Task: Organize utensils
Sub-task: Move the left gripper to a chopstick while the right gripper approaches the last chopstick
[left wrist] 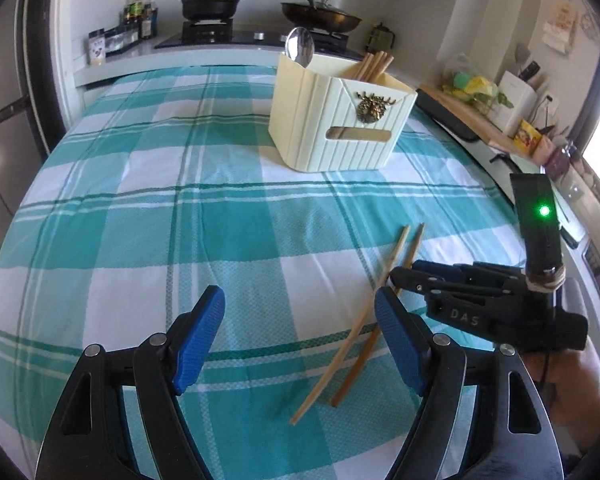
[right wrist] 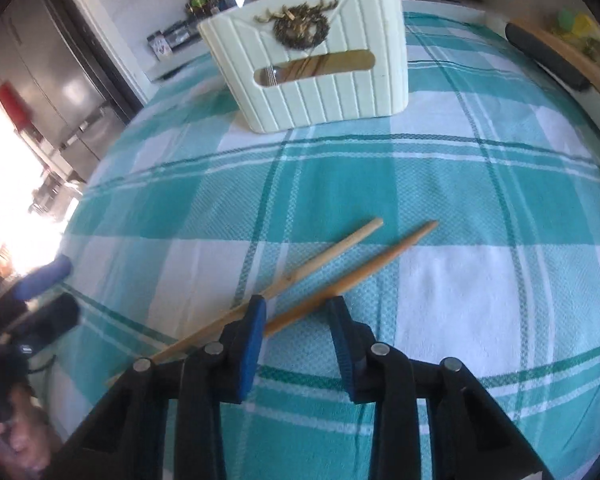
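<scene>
Two wooden chopsticks point(left wrist: 352, 332) lie side by side on the teal checked tablecloth point(left wrist: 180, 216). In the right wrist view my right gripper point(right wrist: 298, 318) is open, low over the cloth, with the right chopstick point(right wrist: 364, 272) passing between its blue fingers and the left chopstick point(right wrist: 320, 260) just outside the left finger. My left gripper point(left wrist: 300, 324) is open and empty, hovering left of the chopsticks. A cream utensil box point(left wrist: 340, 116) stands farther back, also in the right wrist view point(right wrist: 312, 60), holding a metal spoon point(left wrist: 300, 46) and several chopsticks point(left wrist: 372, 66).
A stove with a black pot point(left wrist: 212, 4) and a pan point(left wrist: 320, 16) stands behind the table. Spice jars point(left wrist: 124, 36) sit at the back left. A cutting board and clutter point(left wrist: 480, 96) line the counter on the right. A fridge point(right wrist: 48, 80) stands at left.
</scene>
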A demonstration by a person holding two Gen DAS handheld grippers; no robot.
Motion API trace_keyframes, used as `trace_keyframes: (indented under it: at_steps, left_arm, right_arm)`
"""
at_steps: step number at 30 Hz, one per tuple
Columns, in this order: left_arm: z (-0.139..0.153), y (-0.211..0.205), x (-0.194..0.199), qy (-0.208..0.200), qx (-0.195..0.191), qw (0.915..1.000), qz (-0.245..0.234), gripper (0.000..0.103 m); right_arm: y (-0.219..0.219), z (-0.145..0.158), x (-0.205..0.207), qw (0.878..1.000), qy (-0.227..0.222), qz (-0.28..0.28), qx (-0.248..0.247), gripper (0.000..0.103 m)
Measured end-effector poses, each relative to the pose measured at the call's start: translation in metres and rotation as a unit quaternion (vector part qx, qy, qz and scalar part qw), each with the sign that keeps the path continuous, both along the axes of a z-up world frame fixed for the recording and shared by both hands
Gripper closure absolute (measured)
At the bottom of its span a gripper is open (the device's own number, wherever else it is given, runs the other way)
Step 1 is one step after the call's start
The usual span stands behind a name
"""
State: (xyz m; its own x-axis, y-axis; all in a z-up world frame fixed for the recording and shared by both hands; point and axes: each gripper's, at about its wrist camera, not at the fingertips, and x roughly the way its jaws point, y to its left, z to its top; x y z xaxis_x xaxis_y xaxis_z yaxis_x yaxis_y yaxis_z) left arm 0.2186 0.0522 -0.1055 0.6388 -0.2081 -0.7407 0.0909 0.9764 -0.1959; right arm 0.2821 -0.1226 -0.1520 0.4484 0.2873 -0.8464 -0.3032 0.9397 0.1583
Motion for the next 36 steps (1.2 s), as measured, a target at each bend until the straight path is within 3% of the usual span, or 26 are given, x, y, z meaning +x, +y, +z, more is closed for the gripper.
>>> trace_keyframes:
  at_steps: [5,12,16,20,24,27,30,32,33,34,36]
  left_arm:
    - [-0.006,0.009,-0.012,0.009,0.022,0.9997,0.005,0.023]
    - [-0.012,0.002,-0.006,0.021,0.036,0.9986,-0.034,0.021]
    - [-0.025,-0.016,0.004,0.038,0.064,0.9941,-0.078,0.020]
    - [-0.039,-0.025,0.012,0.057,0.094,0.9889,-0.100,0.020]
    - [-0.054,-0.028,0.019,0.078,0.115,0.9849,-0.104,0.020]
    - [-0.057,-0.032,0.018,0.081,0.114,0.9837,-0.113,0.021]
    - [-0.055,-0.035,0.014,0.087,0.104,0.9836,-0.119,0.034]
    - [-0.053,-0.037,0.010,0.092,0.102,0.9834,-0.118,0.065]
    - [-0.052,-0.038,0.007,0.097,0.095,0.9835,-0.119,0.072]
    - [-0.051,-0.039,0.006,0.103,0.085,0.9837,-0.121,0.086]
    - [-0.052,-0.041,0.002,0.109,0.072,0.9843,-0.119,0.093]
  right_arm:
    - [0.001,0.004,-0.006,0.998,-0.002,0.036,-0.049,0.072]
    - [-0.062,0.002,-0.017,0.995,0.014,0.032,-0.093,0.077]
    - [-0.100,0.010,-0.021,0.999,0.033,0.003,-0.014,0.075]
    - [-0.126,0.017,-0.034,0.998,0.046,-0.021,0.031,0.075]
    - [-0.107,0.019,-0.059,0.997,0.059,0.015,0.057,0.073]
    - [-0.076,0.015,-0.072,0.998,0.048,0.041,0.029,0.069]
    - [-0.049,0.005,-0.081,0.997,0.024,0.067,-0.037,0.070]
    - [-0.046,0.007,-0.087,0.994,0.010,0.076,-0.072,0.076]
    - [-0.050,0.008,-0.087,0.994,0.012,0.076,-0.073,0.078]
    - [-0.055,0.009,-0.088,0.994,0.016,0.075,-0.073,0.079]
    - [-0.068,0.011,-0.089,0.993,0.016,0.071,-0.088,0.083]
